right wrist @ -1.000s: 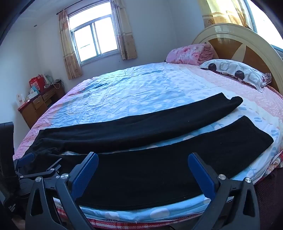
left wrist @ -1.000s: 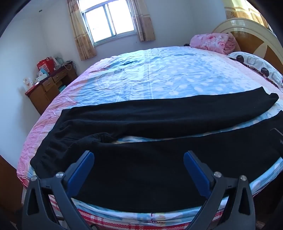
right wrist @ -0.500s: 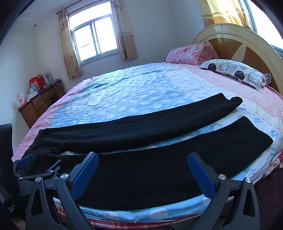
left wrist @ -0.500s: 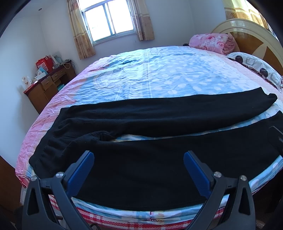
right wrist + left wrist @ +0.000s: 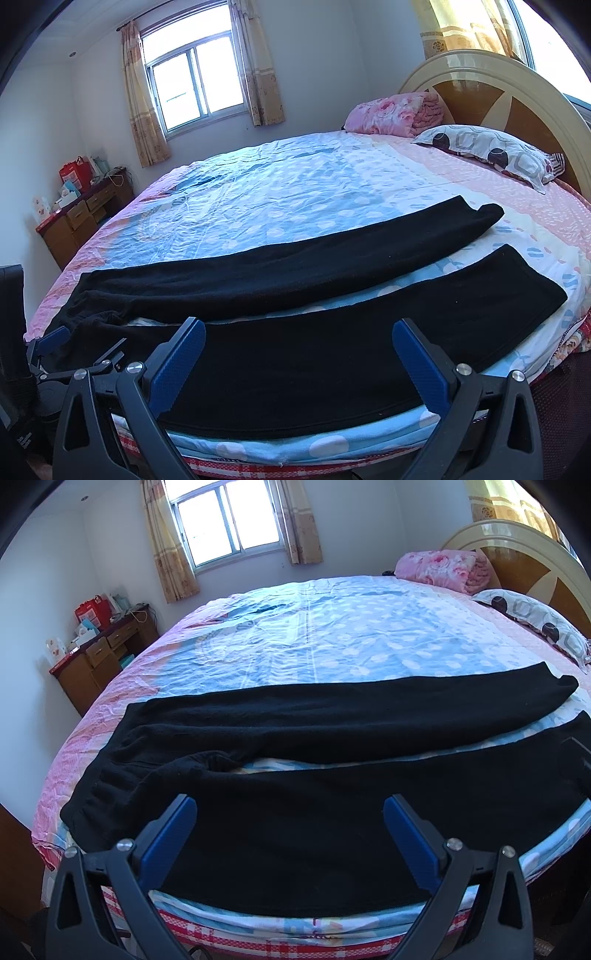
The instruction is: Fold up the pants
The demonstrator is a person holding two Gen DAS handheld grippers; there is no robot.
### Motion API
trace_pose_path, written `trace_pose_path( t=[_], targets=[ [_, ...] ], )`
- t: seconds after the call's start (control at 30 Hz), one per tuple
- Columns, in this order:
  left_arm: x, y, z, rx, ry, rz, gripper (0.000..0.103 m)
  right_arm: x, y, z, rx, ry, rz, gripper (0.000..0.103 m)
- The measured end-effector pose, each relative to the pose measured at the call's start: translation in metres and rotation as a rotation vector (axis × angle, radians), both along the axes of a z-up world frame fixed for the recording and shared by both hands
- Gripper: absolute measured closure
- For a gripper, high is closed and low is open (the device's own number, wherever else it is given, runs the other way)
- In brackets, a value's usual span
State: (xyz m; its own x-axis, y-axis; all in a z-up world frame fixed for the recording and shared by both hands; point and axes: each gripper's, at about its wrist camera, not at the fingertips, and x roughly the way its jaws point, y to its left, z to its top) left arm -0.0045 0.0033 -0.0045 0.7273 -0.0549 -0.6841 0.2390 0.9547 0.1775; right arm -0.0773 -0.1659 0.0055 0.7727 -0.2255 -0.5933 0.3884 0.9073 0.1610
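**Pants spread flat, both grippers poised at the near edge**

Nearest the cameras, the left gripper [image 5: 290, 827] and the right gripper [image 5: 299, 350] hover over the near edge of the bed [image 5: 295, 184], each with its blue jaws wide apart and holding nothing. The left one sits toward the waist end; the right one sits further along the near leg.

Just beyond them lie the black pants [image 5: 314, 775], laid out across the near part of the bed — waistband at the left, both legs running to the right with a narrow strip of sheet showing between them. The near leg [image 5: 369, 332] lies along the mattress edge; the far leg [image 5: 295, 266] lies behind it, its cuff slightly rumpled.

No fold looks made yet, so the task appears to be at its opening grasp. The likely first move — laying one leg over the other — calls for both jaws to come down and pinch the near leg's edge.

Farther off are a patterned pillow [image 5: 491, 151] and a folded pink blanket [image 5: 395, 114] by the headboard.
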Motion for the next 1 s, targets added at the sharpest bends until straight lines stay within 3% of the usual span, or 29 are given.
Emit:
trace_pose_path(
  t=[1.0],
  targets=[
    [0.0003,0.0015,-0.0021,-0.005,0.01,0.001,0.0,0.0023,0.0012,-0.0055,0.01,0.013,0.005,0.001]
  ],
)
